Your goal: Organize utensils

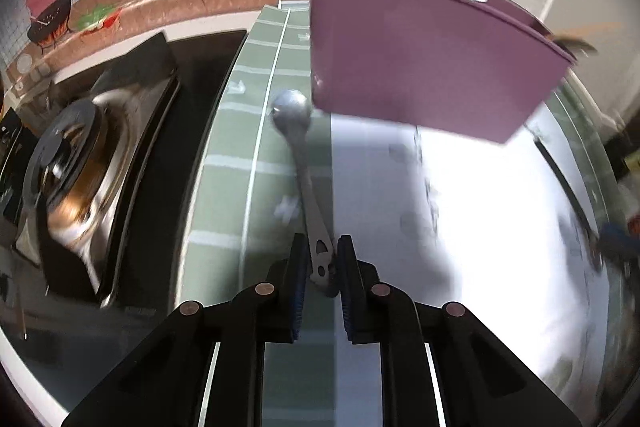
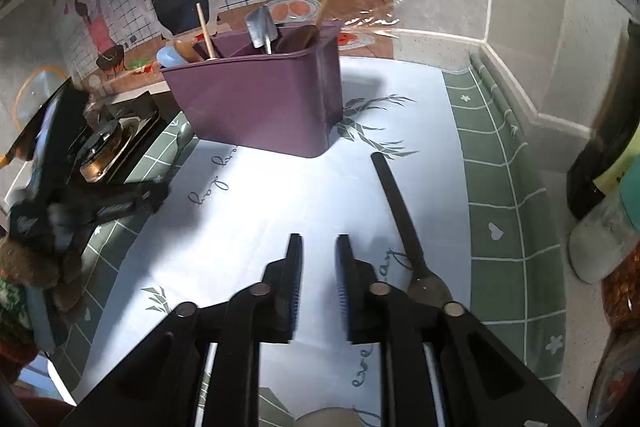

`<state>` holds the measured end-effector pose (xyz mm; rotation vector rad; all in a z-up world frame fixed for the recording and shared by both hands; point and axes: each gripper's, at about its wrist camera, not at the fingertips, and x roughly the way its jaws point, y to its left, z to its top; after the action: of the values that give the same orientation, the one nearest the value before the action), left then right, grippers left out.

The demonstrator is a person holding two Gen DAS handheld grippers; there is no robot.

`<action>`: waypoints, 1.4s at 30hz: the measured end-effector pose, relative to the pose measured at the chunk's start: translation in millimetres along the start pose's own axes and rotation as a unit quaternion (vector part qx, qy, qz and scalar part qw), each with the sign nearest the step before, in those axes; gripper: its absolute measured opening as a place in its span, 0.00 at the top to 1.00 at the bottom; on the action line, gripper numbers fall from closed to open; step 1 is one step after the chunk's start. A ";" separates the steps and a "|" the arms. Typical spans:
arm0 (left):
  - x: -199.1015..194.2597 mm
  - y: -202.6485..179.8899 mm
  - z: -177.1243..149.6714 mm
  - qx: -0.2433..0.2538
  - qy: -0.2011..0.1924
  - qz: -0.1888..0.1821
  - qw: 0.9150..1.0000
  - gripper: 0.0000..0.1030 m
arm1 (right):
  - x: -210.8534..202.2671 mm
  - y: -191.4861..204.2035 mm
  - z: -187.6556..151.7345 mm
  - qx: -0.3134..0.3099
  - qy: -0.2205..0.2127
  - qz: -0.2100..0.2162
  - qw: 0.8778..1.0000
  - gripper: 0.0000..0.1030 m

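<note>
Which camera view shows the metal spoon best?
The left wrist view: the metal spoon lies whole on the mat, its handle between the left tool's pads. The right wrist view shows only its bowl beside the purple holder.

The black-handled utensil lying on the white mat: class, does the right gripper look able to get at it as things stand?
Probably yes. The black-handled utensil lies flat on the mat just beside the open right gripper, nothing covering it; the purple holder stands well beyond.
</note>
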<state>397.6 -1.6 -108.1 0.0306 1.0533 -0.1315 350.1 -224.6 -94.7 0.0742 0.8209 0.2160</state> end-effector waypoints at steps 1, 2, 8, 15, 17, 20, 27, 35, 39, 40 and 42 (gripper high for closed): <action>-3.7 4.0 -6.2 0.002 0.003 -0.006 1.000 0.85 | 1.1 -3.3 0.6 0.001 0.002 -0.004 1.000 0.78; -9.3 9.3 -15.8 0.004 0.008 -0.019 1.000 0.85 | 1.1 -7.7 -0.1 0.003 0.005 -0.008 1.000 0.78; -21.7 30.2 -32.0 -0.004 0.009 -0.072 0.997 0.81 | -3.7 -25.6 -4.6 0.029 0.007 -0.016 0.999 0.78; 10.3 36.9 27.7 -0.027 -0.012 -0.069 0.997 0.51 | -7.5 -26.0 -6.6 0.032 0.004 -0.017 0.999 0.78; 22.7 34.2 41.8 -0.023 -0.010 -0.052 0.998 0.51 | -10.1 -28.5 -7.9 0.033 0.002 -0.023 0.999 0.78; 30.3 30.8 56.7 -0.017 -0.015 -0.033 0.999 0.51 | -11.1 -36.2 -10.8 0.042 0.004 -0.029 0.999 0.78; 46.1 21.9 72.8 0.002 0.000 -0.001 1.000 0.51 | -9.3 -51.9 -16.2 0.052 0.010 -0.065 0.997 0.78; 45.6 21.2 69.3 0.002 -0.001 0.015 1.000 0.72 | -16.0 -54.5 -17.3 0.031 0.013 -0.060 0.998 0.78; 37.7 22.6 59.8 0.002 -0.006 0.010 1.000 0.72 | -21.0 -51.5 -22.5 0.010 0.019 -0.047 0.999 0.76; 33.8 22.4 56.1 0.002 -0.009 0.005 1.000 0.72 | -21.4 -51.1 -22.9 0.009 0.020 -0.043 0.999 0.74; 23.4 21.5 46.2 0.000 -0.015 -0.010 1.000 0.72 | -19.6 -50.2 -21.7 0.004 0.027 -0.029 0.999 0.73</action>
<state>451.6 13.4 -106.3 0.0178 1.0240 -0.1505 329.4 -278.2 -102.8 0.0526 0.8775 0.1615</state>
